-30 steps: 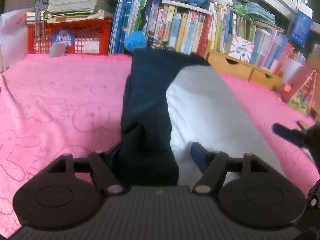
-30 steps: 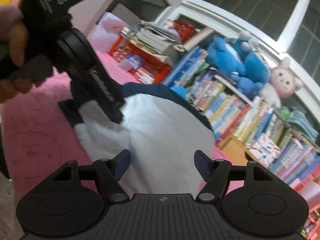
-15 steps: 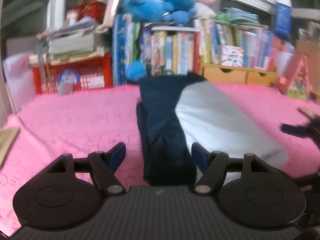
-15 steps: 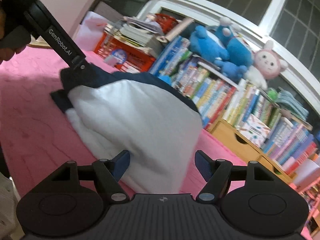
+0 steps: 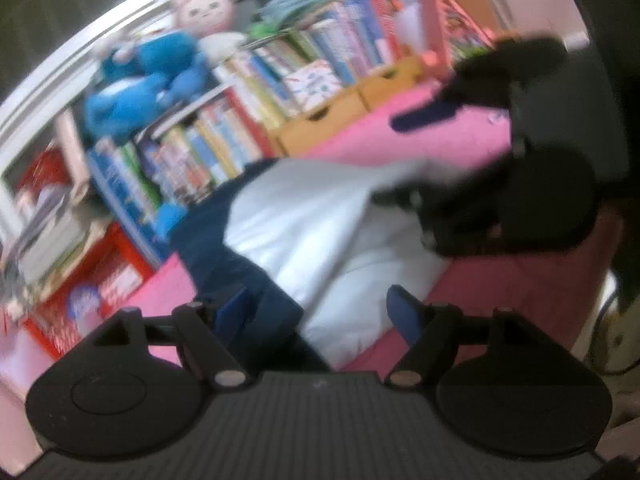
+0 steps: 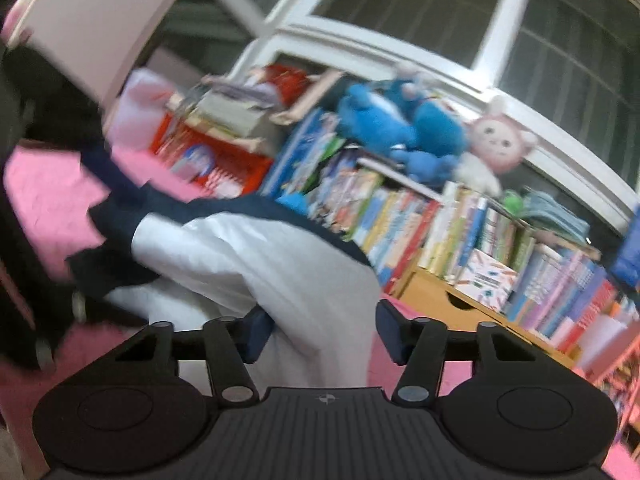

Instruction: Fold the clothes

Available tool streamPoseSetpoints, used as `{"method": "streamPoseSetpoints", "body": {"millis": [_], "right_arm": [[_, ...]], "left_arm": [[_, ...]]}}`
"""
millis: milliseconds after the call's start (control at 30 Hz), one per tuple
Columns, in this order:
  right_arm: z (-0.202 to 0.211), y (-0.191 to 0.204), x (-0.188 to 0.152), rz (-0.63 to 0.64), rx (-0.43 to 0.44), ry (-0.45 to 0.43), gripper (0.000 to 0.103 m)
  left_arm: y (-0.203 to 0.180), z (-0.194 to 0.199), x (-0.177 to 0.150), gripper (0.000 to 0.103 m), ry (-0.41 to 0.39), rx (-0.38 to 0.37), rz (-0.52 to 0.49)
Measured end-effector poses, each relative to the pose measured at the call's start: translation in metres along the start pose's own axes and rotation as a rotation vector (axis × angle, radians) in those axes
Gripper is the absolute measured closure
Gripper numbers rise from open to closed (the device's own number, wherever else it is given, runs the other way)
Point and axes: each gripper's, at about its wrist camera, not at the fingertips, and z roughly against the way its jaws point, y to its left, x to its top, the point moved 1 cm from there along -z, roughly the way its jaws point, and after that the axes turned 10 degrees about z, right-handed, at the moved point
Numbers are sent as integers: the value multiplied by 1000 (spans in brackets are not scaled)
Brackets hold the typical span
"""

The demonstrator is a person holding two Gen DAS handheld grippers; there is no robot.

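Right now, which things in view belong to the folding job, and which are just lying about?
Job:
- white and navy garment
- pink blanket under it
- left gripper, jaws opening
- right gripper, jaws closing around white cloth

Lying about:
- books
- blue plush toy
- pink plush toy
- red basket

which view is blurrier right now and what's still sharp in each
Left wrist view: heavy motion smear across the bookshelf, the white and navy garment and the right gripper; only the left gripper mount is crisp. Right wrist view: milder blur, worst at the left edge; the plush toys stay readable. Both show fisheye bending of the window frame.
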Motion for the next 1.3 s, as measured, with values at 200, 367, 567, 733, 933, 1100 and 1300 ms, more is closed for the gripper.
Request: {"method": "streamPoseSetpoints", "body": {"millis": [200,367,567,733,933,1100,1300], "right_arm": [[5,8,-11,64,43,50,51],[-8,13,-14,89,70,114,51],[-15,-20,-24,-71,63,158,78],[-10,-18,-38,-91,95,175,79],[-16,-20,-40,-112,104,195,77],[-14,-10,-40,-50,82,204,66],[-10,-23,-55,-193,105,214,73]], "left_arm": [[0,-29,7,60,-44,102,-34],[4,-15,18,77,-119,123,66],[20,-22,2,74,-34,145,91],[13,-22,-11,74,44,183,-11],[-14,2,17,41,-58,85,-58],[-54,-27,21,42,-78,16,-189],[-46,-45,26,81,-46,-5,-163]]}}
